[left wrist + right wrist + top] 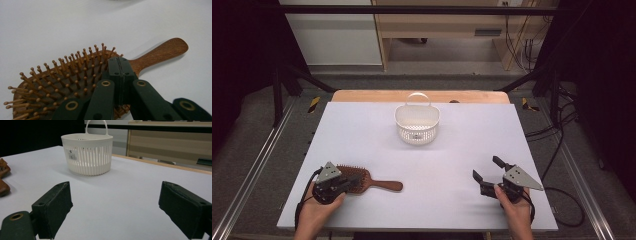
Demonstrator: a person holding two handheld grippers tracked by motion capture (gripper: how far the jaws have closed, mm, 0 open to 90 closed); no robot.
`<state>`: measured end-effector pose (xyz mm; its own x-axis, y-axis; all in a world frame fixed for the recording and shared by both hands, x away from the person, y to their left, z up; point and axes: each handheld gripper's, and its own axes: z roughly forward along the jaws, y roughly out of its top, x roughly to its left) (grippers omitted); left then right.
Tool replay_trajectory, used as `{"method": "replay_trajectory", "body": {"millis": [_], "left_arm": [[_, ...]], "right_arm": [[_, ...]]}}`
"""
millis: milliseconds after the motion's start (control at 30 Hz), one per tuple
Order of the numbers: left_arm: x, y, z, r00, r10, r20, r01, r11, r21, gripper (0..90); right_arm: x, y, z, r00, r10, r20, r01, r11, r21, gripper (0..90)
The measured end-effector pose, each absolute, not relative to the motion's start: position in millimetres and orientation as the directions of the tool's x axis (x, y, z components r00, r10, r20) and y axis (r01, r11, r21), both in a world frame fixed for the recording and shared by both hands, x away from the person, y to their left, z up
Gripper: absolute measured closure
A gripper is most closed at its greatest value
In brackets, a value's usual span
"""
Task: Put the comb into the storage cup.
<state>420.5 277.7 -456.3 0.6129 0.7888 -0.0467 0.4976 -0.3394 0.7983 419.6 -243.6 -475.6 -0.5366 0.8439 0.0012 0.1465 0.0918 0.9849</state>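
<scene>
A wooden paddle hairbrush (384, 185) lies bristles up at the front left of the white table (447, 145), its handle pointing right. My left gripper (353, 182) is shut, with the jaws pressed together and nothing between them. In the left gripper view its tips (121, 62) sit over the bristles of the hairbrush (62, 75), close to where the head meets the handle. My right gripper (487, 167) rests open at the front right, nothing between its jaws. In the right gripper view (114, 192) it faces a white slotted basket (87, 160).
The white basket (417, 131) with an upright handle stands empty at the middle back of the table. A wooden strip (422, 95) runs along the far edge. Brown parts of the hairbrush (3, 187) show at the left edge of the right gripper view.
</scene>
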Motion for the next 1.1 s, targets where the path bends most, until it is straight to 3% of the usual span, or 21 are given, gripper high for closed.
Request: {"method": "replay_trajectory", "body": {"millis": [133, 367, 433, 733, 1100], "left_arm": [[418.6, 278.2, -455.4, 0.596, 0.803, -0.024, 0.492, -0.341, 0.801, 89.9], [415.5, 293.1, -446.8, 0.552, 0.831, -0.066, 0.463, -0.24, 0.853, 90.0], [418.4, 306.9, -443.2, 0.472, 0.882, -0.013, 0.456, -0.232, 0.859, 90.0], [432.8, 347.9, -465.1, 0.26, 0.965, -0.029, 0.529, -0.118, 0.84, 90.0], [435.7, 342.7, -480.3, 0.288, 0.957, -0.026, 0.604, -0.16, 0.78, 90.0]], "right_arm": [[419.7, -245.7, -475.4, -0.533, 0.846, 0.018, 0.15, 0.073, 0.986, 11.2], [419.5, -246.9, -475.9, -0.53, 0.848, 0.024, 0.152, 0.067, 0.986, 11.0], [420.8, -248.8, -476.7, -0.522, 0.853, 0.03, 0.16, 0.063, 0.985, 11.1], [420.3, -247.9, -477.2, -0.524, 0.851, 0.027, 0.161, 0.067, 0.985, 11.1], [419.1, -247.3, -475.9, -0.526, 0.85, 0.024, 0.155, 0.068, 0.986, 11.3]]}}
